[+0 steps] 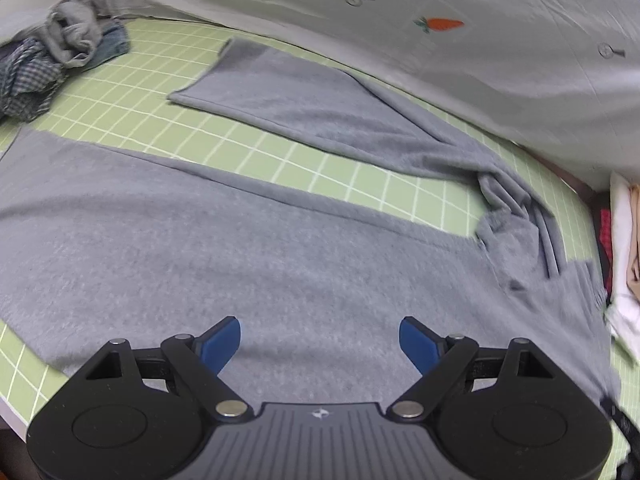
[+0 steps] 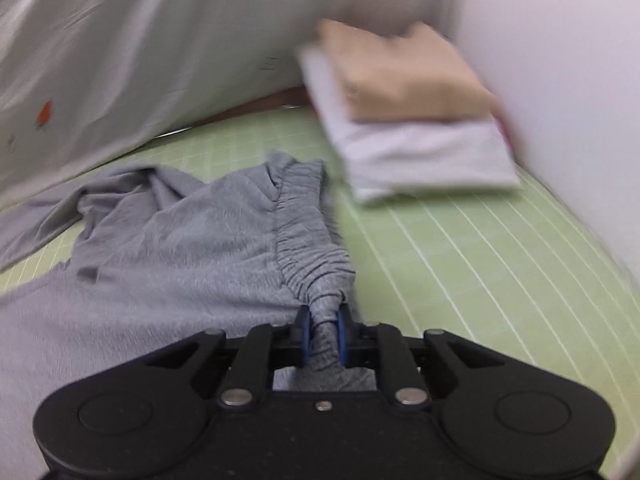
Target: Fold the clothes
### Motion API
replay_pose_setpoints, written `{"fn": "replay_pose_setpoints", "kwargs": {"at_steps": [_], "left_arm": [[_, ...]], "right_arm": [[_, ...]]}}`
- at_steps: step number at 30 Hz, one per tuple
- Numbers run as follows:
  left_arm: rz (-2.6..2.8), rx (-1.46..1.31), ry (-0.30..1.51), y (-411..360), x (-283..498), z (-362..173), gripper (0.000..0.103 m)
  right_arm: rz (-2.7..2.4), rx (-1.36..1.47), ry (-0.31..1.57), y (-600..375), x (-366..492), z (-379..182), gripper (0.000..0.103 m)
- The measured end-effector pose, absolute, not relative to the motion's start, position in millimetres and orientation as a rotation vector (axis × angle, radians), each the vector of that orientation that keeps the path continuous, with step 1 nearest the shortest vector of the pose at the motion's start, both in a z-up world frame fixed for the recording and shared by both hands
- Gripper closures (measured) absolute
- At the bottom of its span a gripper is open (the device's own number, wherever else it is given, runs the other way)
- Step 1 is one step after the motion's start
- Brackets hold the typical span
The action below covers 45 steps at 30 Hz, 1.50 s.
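Right wrist view: your right gripper [image 2: 323, 330] pinches the bunched waistband [image 2: 310, 240] of the grey trousers [image 2: 180, 240] at lower centre. Your left gripper [image 1: 320, 338] hangs open over the near leg. Pull alone and the twisted far leg [image 1: 320, 112], upper centre, may drag crooked.

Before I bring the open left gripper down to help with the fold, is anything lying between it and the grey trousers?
Nothing visible does. The left gripper hangs open directly over the grey knit trousers on the green grid mat, with only bare cloth beneath. The crumpled clothes pile sits off at the mat's far corner.
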<state>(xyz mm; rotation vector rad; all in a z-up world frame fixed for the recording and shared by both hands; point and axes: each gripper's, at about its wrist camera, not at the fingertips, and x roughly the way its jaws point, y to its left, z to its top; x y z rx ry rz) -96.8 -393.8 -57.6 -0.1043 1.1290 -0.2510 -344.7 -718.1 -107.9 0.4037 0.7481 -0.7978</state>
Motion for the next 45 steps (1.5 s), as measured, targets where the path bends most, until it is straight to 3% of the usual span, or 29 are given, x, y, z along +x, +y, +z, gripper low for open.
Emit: {"fn": "replay_pose_setpoints", "kwargs": {"at_steps": [1,4,6,8,12,19,22,24,27,45], "left_arm": [[-0.249,-0.106,1.133,-393.7,-95.0,-58.5,0.016],[-0.255,-0.099,1.141,-395.1,-91.6,-60.2,0.016],[-0.265,-0.086,1.134,-397.9,-92.2,-59.2,0.016],[-0.274,-0.072,1.129,-400.2,-93.4,-58.3,0.016],[-0.286,-0.046,1.128,-398.7,-98.7,-57.1,0.016],[-0.241,-0.033,1.139,-370.3,-102.9,-48.1,0.016],[-0.212,-0.016,1.136,-353.4,-98.0,-42.5,0.016],[-0.198,-0.005,1.134,-340.9,-92.9,-39.9,0.016],[-0.18,0.002,1.133,-321.9,-82.2,-37.2,0.016],[-0.24,0.065,1.09,-241.7,79.6,-57.8,0.005]], "right_arm": [[-0.813,0.404,0.777,-718.7,-347.1,-114.6,0.087],[-0.845,0.425,0.811,-717.0,-355.8,-125.4,0.064],[-0.861,0.445,0.811,-714.8,-361.1,-128.1,0.041],[-0.864,0.466,0.822,-714.6,-363.7,-133.1,0.041],[-0.859,0.491,0.832,-711.8,-371.7,-141.1,0.054],[-1.008,0.461,0.894,-710.6,-389.9,-134.9,0.056],[-1.015,0.381,0.931,-704.1,-382.9,-128.7,0.047],[-1.049,0.331,0.932,-697.9,-374.6,-123.1,0.018],[-1.1,0.283,0.888,-685.1,-357.9,-111.4,0.002],[-0.986,0.521,0.827,-608.7,-185.6,-132.9,0.0]]}}
